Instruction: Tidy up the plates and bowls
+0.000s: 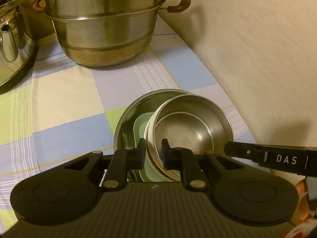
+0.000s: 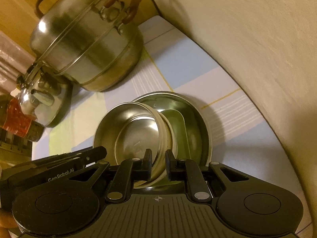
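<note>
The left tool (image 1: 152, 152) is nearly shut, its pads pinching the near rim of a steel bowl (image 1: 190, 127) that has a white band round its outside. The right tool (image 2: 158, 163) is also almost closed, clamped on that bowl's rim (image 2: 136, 130) from the other side, so both grip it at once. The bowl is tilted and sits inside a wide steel dish (image 1: 126, 123), with a pale green tray (image 1: 141, 127) lying in the dish under it. In the left wrist view the right tool's finger reaches in from the right. The dish rests on a checked cloth (image 1: 65, 99) over the table, close to a cream wall (image 1: 257, 39) on the right. Beyond the tools, well apart from the dish, stands a stacked steamer pot (image 1: 103, 25) with brown handles, and left of it a shiny kettle (image 1: 11, 39).
</note>
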Demonstrator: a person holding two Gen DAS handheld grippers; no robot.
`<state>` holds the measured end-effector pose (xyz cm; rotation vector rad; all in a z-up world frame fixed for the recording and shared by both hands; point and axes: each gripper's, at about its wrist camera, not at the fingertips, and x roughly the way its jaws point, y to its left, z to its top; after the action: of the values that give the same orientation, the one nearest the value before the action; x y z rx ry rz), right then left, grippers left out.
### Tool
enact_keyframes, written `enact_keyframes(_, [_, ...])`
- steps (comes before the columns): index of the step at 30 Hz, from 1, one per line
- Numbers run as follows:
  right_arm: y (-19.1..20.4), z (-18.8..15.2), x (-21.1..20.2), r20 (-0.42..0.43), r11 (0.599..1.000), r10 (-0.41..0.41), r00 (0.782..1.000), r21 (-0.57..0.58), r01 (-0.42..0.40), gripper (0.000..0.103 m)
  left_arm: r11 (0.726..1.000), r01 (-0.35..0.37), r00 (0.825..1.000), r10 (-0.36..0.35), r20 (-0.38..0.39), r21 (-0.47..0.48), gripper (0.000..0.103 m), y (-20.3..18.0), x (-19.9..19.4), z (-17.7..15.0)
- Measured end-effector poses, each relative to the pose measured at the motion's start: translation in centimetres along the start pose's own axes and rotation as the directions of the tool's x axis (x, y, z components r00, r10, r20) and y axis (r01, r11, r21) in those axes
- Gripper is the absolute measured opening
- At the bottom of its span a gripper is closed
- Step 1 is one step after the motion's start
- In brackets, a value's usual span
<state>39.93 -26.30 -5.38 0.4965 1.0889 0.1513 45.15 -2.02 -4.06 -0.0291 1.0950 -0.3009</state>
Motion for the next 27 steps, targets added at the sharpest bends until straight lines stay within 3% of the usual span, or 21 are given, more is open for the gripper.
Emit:
enact_keyframes(10, [0.0, -0.6, -2.0, 0.024, 0.999, 0.015, 1.000, -0.045, -0.014, 0.021, 1.000, -0.019, 0.999, 0.020, 0.043, -0.020, 0.015, -1.0, -2.2, -0.9])
enact_keyframes(13, [0.1, -1.0, -2.9, 0.035, 0.997, 0.034, 0.999, -0.066, -0.031, 0.026, 0.999, -0.029, 0.997, 0.032, 0.070, -0.030, 0.022, -1.3, -3.4, -1.5])
enact_keyframes(18, [0.1, -2.1, -4.7, 0.075, 0.989, 0.096, 0.993, -0.119, -0.087, 0.049, 0.997, -0.061, 0.990, 0.066, 0.127, -0.046, 0.032, -1.7, -6.0, -3.3])
enact_keyframes(20, [0.2, -2.9, -5.6, 0.102, 0.983, 0.119, 0.988, -0.153, -0.103, 0.052, 0.996, -0.073, 0.985, 0.081, 0.153, -0.052, 0.037, -1.9, -7.2, -4.4])
enact_keyframes(27, [0.3, -6.9, -8.5, 0.194, 0.962, 0.142, 0.971, -0.259, -0.089, 0.055, 0.992, -0.117, 0.970, 0.126, 0.209, -0.052, 0.042, -2.0, -11.3, -8.5])
